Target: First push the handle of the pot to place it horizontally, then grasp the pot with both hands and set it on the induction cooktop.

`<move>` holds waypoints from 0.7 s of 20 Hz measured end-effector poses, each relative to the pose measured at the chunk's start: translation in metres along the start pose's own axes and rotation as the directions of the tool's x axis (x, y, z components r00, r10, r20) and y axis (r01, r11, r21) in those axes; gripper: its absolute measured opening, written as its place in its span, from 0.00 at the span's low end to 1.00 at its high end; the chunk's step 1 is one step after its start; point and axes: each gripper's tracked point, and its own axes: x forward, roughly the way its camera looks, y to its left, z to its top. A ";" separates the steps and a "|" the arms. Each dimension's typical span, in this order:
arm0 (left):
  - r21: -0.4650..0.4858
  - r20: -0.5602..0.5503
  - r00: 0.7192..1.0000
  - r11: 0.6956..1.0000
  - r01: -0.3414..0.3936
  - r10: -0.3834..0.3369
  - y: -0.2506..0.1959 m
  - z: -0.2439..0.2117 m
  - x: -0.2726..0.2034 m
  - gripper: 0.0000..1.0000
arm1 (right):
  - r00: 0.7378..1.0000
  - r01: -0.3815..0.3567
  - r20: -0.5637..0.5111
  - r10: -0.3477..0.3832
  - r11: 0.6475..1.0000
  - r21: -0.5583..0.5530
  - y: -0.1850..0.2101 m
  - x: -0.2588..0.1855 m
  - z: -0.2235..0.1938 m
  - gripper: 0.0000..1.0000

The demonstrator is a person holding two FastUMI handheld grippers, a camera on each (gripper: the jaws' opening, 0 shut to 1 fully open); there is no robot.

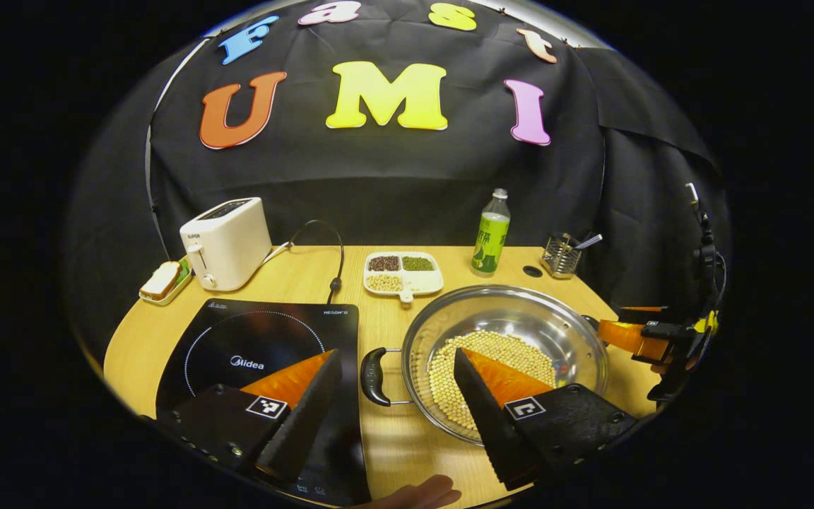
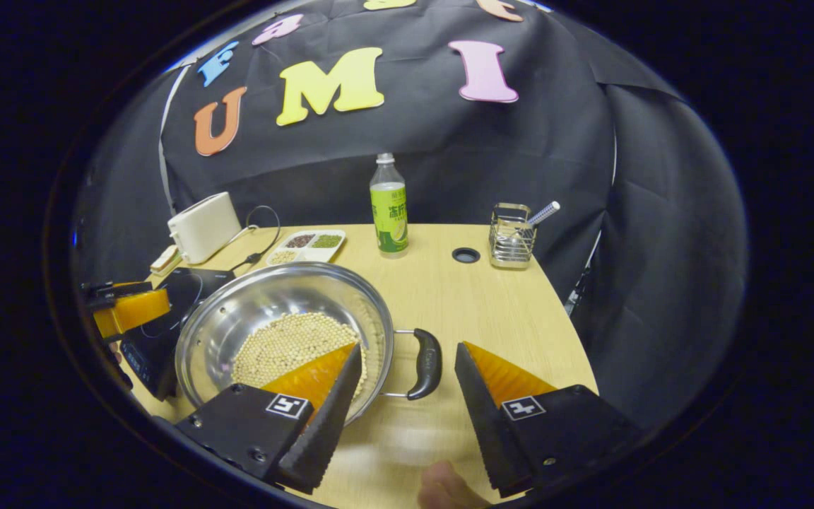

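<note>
- Table (image 1: 393,452): wooden top; cooktop at its left front, pot to the right of the cooktop, toward the front edge.
- Cooktop (image 1: 266,346): flat black glass, nothing standing on it. Judged smooth; a steel base could slide if set down at an angle.
- Pot (image 1: 513,332): wide shallow steel pan on the table, just beside the cooktop's right edge, not on it. Bottom covered with pale beans (image 1: 492,353).
- Handling, judged: rigid; beans add weight and can shift, so keep it level. The polished rim looks slippery, so take it by the two side handles.
- Left handle (image 1: 375,376): black loop on wire arms, toward the cooktop. Right handle (image 2: 425,363): same type, on the pot's opposite side. The two lie roughly along the table's length, so the turning step looks done.
- Left gripper (image 1: 396,396): jaws spread wide, the left handle in line between them, not touched.
- Right gripper (image 2: 407,385): jaws spread wide, right handle between and just ahead of the fingers, no contact seen.
- Next step, judged: close each gripper on its handle, then lift evenly.
</note>
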 end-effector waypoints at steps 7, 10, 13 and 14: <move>0.005 -0.126 0.992 1.000 0.005 -0.004 -0.003 -0.029 0.040 0.96 | 0.996 0.043 -0.077 -0.038 0.997 0.062 -0.008 0.025 -0.016 0.85; 0.035 -0.139 0.990 0.999 -0.002 0.007 -0.002 -0.032 0.050 0.95 | 0.994 0.030 -0.107 -0.019 0.994 0.106 -0.007 0.034 -0.021 0.86; -0.013 -0.178 0.984 1.000 -0.005 0.003 0.000 -0.041 0.057 0.95 | 0.993 0.013 -0.120 0.002 0.992 0.123 -0.004 0.037 -0.022 0.84; -0.020 -0.179 0.984 1.000 -0.001 -0.003 0.001 -0.039 0.057 0.81 | 0.992 0.010 -0.123 0.005 0.992 0.123 -0.002 0.038 -0.024 0.82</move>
